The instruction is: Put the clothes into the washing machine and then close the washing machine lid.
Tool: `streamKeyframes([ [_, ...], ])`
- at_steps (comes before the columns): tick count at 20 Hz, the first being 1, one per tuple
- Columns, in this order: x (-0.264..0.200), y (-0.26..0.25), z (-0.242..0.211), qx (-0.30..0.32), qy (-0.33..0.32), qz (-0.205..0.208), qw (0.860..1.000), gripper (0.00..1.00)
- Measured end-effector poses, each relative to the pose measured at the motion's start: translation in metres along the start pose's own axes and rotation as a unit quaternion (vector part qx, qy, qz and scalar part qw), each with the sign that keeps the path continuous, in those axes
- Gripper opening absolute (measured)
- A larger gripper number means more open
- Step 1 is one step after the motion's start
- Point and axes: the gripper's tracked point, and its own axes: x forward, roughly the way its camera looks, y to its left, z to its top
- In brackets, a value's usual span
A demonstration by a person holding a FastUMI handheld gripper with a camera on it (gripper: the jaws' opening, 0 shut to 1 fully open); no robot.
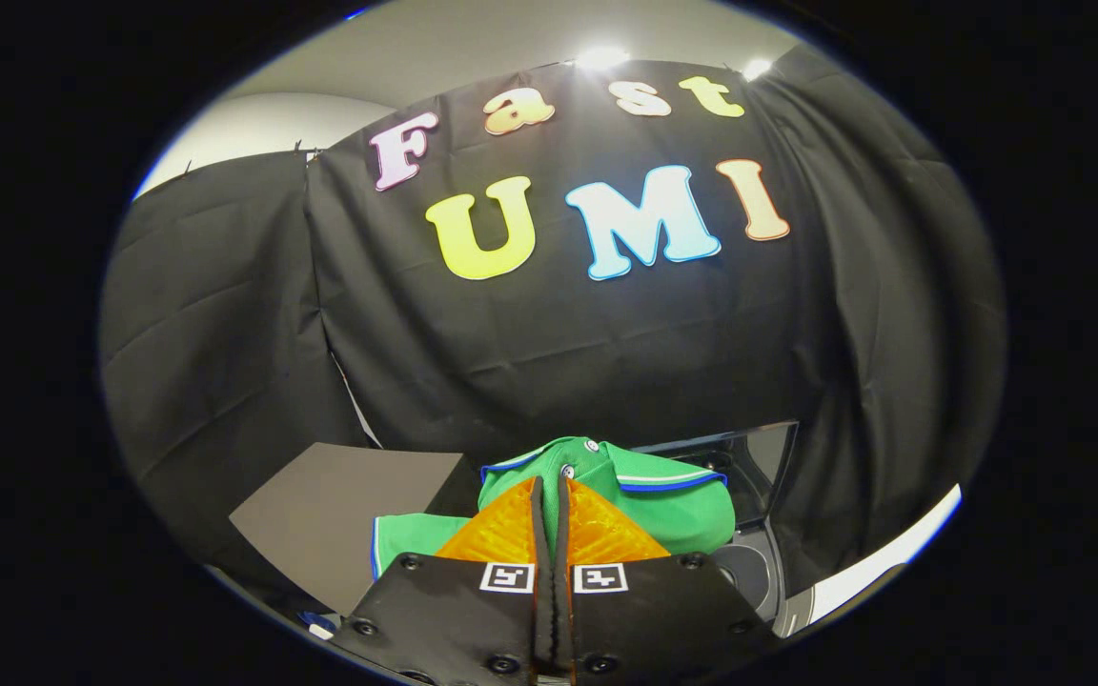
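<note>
To the left, a flat grey board (339, 505) is lying beside the work area, taking no part in the task. Just right of it, a green sleeve with a pale edge is hanging down beside the left finger; it belongs to the green polo shirt (673, 505).

At the centre, the gripper (551, 505) is pressing its fingers together with only a thin slit between them, and a fold of the shirt near the buttoned placket is sitting in that slit. Both fingers appear to be pinching the cloth. The collar, trimmed in blue and white, is bunching up just beyond the fingertips, and the shirt seems to be lifted rather than lying flat.

To the right, the washing machine (749, 562) is standing behind and below the shirt, with its dark lid (759, 457) raised and the round opening partly showing beside the right finger.

Judgement: the carrying step is in hand, with the shirt held and not yet in the drum. The next move is calling for travel rightward and down over the opening, then a release, taking care that the hanging sleeve is not catching on the rim. The lid remains to be closed.
</note>
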Motion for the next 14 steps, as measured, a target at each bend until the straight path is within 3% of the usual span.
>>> streamKeyframes([
  [14, 0.029, -0.055, -0.083, -0.032, 0.048, -0.016, 0.998, 0.01],
])
